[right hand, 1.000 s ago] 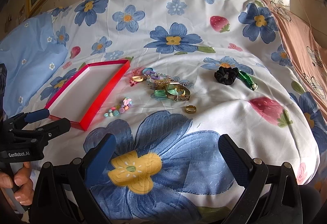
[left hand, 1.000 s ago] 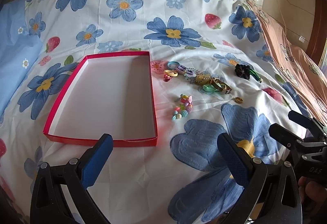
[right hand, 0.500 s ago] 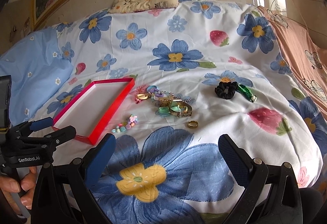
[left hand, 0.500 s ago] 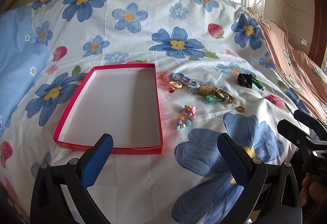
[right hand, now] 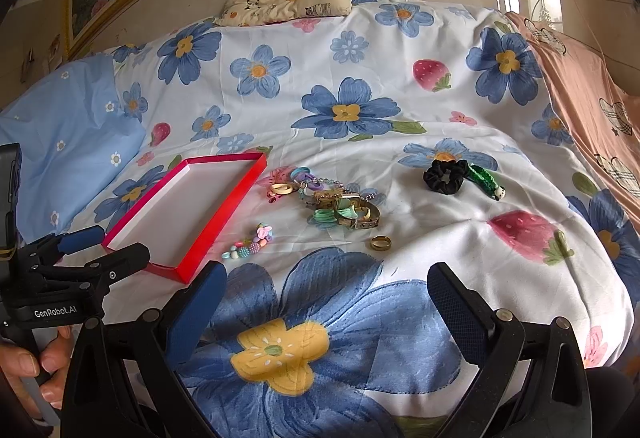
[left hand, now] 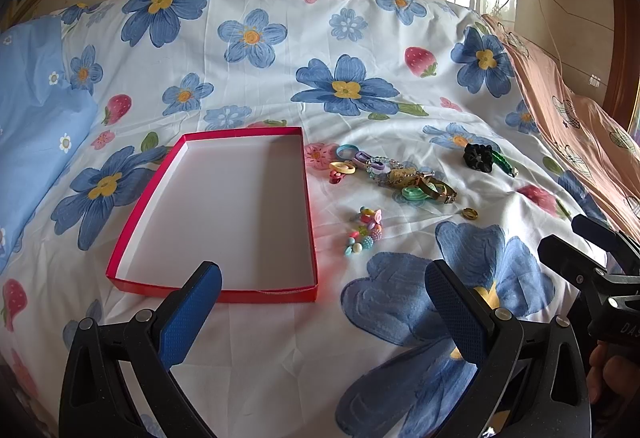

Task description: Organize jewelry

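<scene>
**Jewelry sorting at its outset: tray empty, all pieces on the bedspread**

The red tray (left hand: 310, 238), at centre left of the left wrist view, shows a bare white floor; nothing lies in it. Every piece rests on the floral bedspread (left hand: 248, 338) to the tray's right. Just beside the tray's right wall lies the beaded bracelet (left hand: 365, 231); above it, a tangled cluster (left hand: 394, 176) of pastel rings, a chain and a gold band; to the lower right of the cluster, a single gold ring (left hand: 469, 214). Well apart, at upper right, sit a black scrunchie (left hand: 478, 157) and a green braided piece (left hand: 505, 163) (touching each other). The left gripper (left hand: 322, 308) at the bottom of its frame is spread wide and holds nothing, hovering near the tray's near edge. The right gripper (right hand: 326, 308) is likewise spread and empty, low in its frame, with the gold ring ahead of it. By this evidence no item is yet sorted; the whole transfer appears to remain.
</scene>
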Demonstrator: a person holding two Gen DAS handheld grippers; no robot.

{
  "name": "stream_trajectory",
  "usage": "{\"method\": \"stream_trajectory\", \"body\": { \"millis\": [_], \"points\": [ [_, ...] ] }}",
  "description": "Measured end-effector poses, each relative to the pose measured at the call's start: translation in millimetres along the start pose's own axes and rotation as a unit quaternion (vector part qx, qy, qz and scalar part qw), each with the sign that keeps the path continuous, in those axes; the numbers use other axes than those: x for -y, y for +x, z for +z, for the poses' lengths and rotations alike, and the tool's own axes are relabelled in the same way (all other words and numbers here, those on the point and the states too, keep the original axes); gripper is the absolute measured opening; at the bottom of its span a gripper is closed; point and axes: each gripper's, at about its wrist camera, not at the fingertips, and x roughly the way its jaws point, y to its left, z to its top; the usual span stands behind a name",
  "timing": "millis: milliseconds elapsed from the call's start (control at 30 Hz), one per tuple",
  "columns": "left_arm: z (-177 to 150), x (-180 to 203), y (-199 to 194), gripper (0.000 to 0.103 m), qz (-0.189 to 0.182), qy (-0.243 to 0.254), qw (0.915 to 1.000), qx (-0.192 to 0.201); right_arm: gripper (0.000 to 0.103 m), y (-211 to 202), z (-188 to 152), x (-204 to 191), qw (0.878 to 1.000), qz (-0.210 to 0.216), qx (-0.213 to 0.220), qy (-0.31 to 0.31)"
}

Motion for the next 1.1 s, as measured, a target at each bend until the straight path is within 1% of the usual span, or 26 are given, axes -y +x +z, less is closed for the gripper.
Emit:
{"method": "stream_trajectory", "body": {
  "millis": [667,1033,1100],
  "points": [
    [3,1,7,0.102,-0.003,0.000,1.0000,-0.007,0.101,5,-3,-3,1.000,0.005,-0.004,0.000],
    [-1,1,22,0.102,-0.010,-0.002,0.9997,-0.022,0.101,8,-3,-1,1.000,0.009,-0.008,0.003],
    [6,-2,23,0.102,-0.010,0.000,0.9996,-0.025,0.101,10,-3,0,1.000,0.009,-0.010,0.003]
  ]
}}
